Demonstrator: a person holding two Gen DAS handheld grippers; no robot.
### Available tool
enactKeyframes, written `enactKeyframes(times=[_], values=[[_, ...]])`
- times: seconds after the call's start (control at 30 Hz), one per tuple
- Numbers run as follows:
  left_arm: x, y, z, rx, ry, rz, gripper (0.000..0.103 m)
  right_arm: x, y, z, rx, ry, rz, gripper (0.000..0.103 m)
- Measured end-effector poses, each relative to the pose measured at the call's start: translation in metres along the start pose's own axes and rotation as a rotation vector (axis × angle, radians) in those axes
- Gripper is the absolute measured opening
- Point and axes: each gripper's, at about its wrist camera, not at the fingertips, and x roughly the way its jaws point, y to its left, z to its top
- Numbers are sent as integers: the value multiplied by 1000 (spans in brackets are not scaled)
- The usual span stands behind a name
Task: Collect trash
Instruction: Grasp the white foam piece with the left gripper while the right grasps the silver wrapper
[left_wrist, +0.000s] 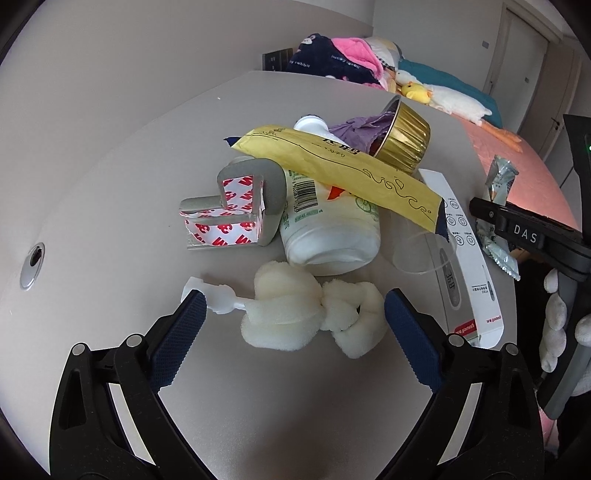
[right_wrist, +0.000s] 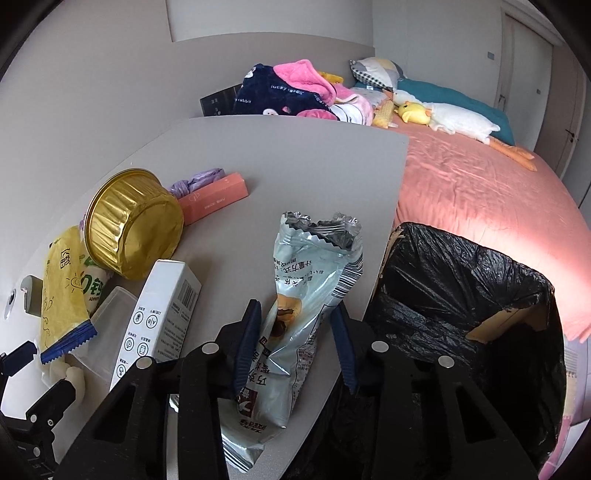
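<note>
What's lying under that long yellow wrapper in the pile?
The yellow wrapper lies across a white bottle; its blue end overhangs a clear plastic cup. The bottle's label is partly covered, and whatever else sits beneath stays hidden.

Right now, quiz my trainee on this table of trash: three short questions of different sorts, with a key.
1. True or false: the right hand-held gripper has a torn-open silver snack wrapper between its fingers.
2. Multiple choice: what lies between the open fingers of the left hand-held gripper? A) gold foil cup B) white foam sponge C) white bottle
3. Fill in: the bin beside the table edge is lined with a ___ bag.

Key
1. True.
2. B, the white foam sponge; the gold foil cup and the white bottle lie farther back.
3. Black: the black bin bag.
</note>
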Motion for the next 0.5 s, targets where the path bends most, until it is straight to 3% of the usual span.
enactKeyframes(times=[0.13, 0.23, 0.3, 0.47, 0.5], values=[[1, -1, -2, 11, -7, 4, 89, -2, 1, -1, 3, 1, 12, 39], [-1, -5, -5, 33, -34, -2, 79, -4, -1, -2, 19, 7, 28, 39], [-5, -10, -6, 52, -56, -18, 62, -5, -3, -2, 28, 9, 34, 39], [-9, -7, -8, 27, -66, -40, 54, -12, -5, -1, 33, -6, 44, 39], [-11, -3, -7, 8, -68, -47, 45, -14, -5, 0, 33, -10, 48, 39]])
